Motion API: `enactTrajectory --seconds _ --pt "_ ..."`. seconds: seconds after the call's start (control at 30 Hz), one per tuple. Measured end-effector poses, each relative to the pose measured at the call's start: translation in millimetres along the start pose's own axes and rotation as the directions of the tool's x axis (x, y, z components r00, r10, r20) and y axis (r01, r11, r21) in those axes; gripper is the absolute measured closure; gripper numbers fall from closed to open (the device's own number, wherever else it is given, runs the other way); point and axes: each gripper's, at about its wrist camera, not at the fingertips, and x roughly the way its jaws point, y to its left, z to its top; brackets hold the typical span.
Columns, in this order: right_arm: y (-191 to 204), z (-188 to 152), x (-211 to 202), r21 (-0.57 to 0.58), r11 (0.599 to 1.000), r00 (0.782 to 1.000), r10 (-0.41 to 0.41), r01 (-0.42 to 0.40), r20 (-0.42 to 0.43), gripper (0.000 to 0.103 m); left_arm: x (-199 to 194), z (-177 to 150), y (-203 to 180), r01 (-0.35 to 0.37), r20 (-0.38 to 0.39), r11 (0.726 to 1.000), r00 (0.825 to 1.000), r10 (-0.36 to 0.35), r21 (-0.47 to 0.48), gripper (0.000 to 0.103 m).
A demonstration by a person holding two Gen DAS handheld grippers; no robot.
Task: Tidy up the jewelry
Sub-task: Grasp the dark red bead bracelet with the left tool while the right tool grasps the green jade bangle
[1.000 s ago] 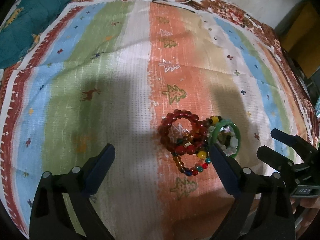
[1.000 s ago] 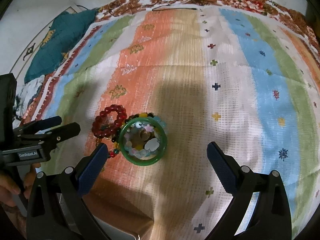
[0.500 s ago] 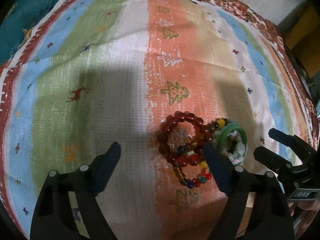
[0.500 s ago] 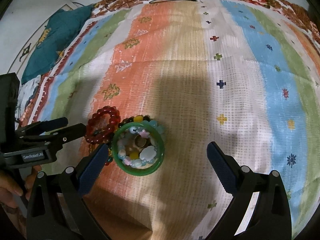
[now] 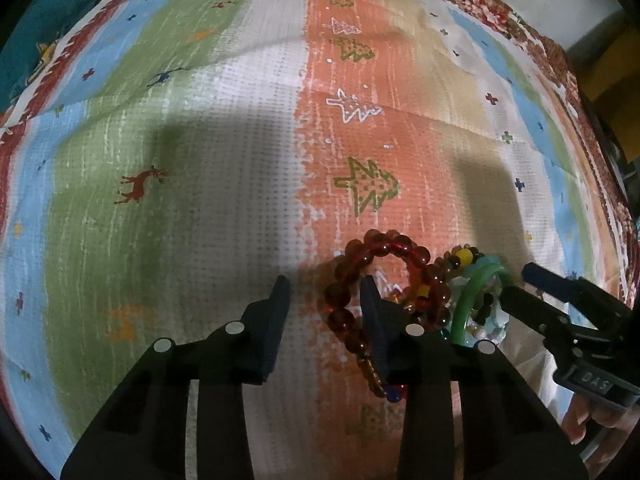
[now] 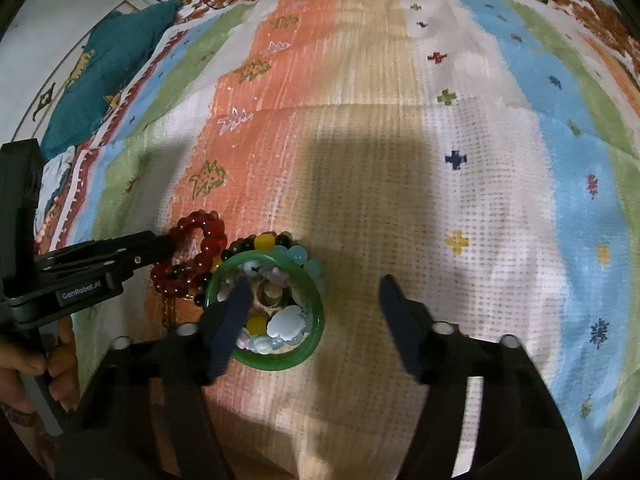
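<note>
a: where are your left fingers [image 5: 370, 300] right now?

b: your left gripper [image 5: 325, 294] has them partly closed, with a gap between. one flat dark pad sits inside the loop of the red bead bracelet [image 5: 374, 280], the other outside it on the cloth. whether they pinch the beads, i cannot tell.

a: and the right ones?

b: your right gripper [image 6: 314, 292] stands wide apart, holding nothing. one of its fingers [image 6: 236, 308] dips inside the green bangle [image 6: 280, 360]; the other is over bare cloth beyond the rim.

a: what is the jewelry like?

b: round, glossy, see-through red beads on the bracelet. the bangle is a smooth, solid ring, lying flat, with a heap of pale pastel beads [image 6: 286, 320] and a small metal ring [image 6: 270, 294] inside. a strand of mixed yellow and dark beads [image 6: 260, 242] touches both.

a: and underneath?

b: a coarse woven blanket [image 6: 400, 160] with stripes, little trees and crosses, floral border. a teal cushion [image 6: 116, 52] lies at its far left edge.
</note>
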Motion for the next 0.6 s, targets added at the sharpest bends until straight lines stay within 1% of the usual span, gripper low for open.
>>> enactTrajectory --seconds 0.03,0.1,0.13,0.17,0.2,0.23,0.3,0.33,0.37,0.47,0.6 --pt "0.2 0.1 2.0 -0.003 1.0 1.0 0.001 -0.001 -0.005 0.048 -0.1 0.3 0.0 0.0 0.0 1.0 1.0 0.0 0.001 0.072" --pt "0.6 -0.1 3.3 -0.006 1.0 1.0 0.002 -0.002 -0.011 0.062 0.5 0.3 -0.7 0.001 -0.003 1.0 1.0 -0.001 0.008 0.075" --pt "0.9 0.0 3.8 -0.008 1.0 1.0 0.005 -0.005 -0.015 0.066 1.2 0.9 -1.1 0.002 -0.005 1.0 1.0 -0.002 0.012 0.076" --pt "0.7 0.1 3.9 -0.011 1.0 1.0 0.006 -0.006 -0.017 0.074 1.7 0.9 -1.7 -0.002 -0.005 1.0 1.0 0.002 0.016 0.076" --pt "0.9 0.4 3.8 -0.013 1.0 1.0 0.005 -0.005 -0.018 0.077 2.1 0.6 -2.2 -0.003 -0.005 1.0 1.0 0.003 0.021 0.077" --pt "1.3 0.5 3.8 -0.015 1.0 1.0 0.006 -0.006 -0.017 0.079 2.6 0.8 -2.6 -0.001 -0.007 1.0 1.0 0.001 0.023 0.079" --pt "1.6 0.5 3.1 -0.018 1.0 1.0 0.018 -0.018 -0.017 0.087 3.3 0.5 -3.9 -0.002 -0.009 1.0 1.0 0.003 0.029 0.082" --pt "2.4 0.5 2.6 -0.022 1.0 1.0 0.018 -0.019 -0.016 0.087 3.7 0.1 -4.5 0.002 -0.013 0.999 1.0 -0.002 0.034 0.087" --pt "3.0 0.4 2.8 -0.025 1.0 1.0 0.016 -0.017 -0.015 0.087 4.3 -0.3 -5.3 0.008 -0.017 0.999 1.0 -0.008 0.036 0.089" --pt "3.0 0.2 3.0 -0.027 1.0 1.0 0.015 -0.015 -0.014 0.088 4.8 -3.3 -10.3 -0.011 -0.011 0.998 1.0 0.012 0.061 0.089" --pt "3.3 0.6 1.2 -0.033 0.999 1.0 0.013 -0.013 -0.01 0.09 3.5 -3.6 -12.3 -0.01 -0.014 0.997 1.0 0.011 0.07 0.09"
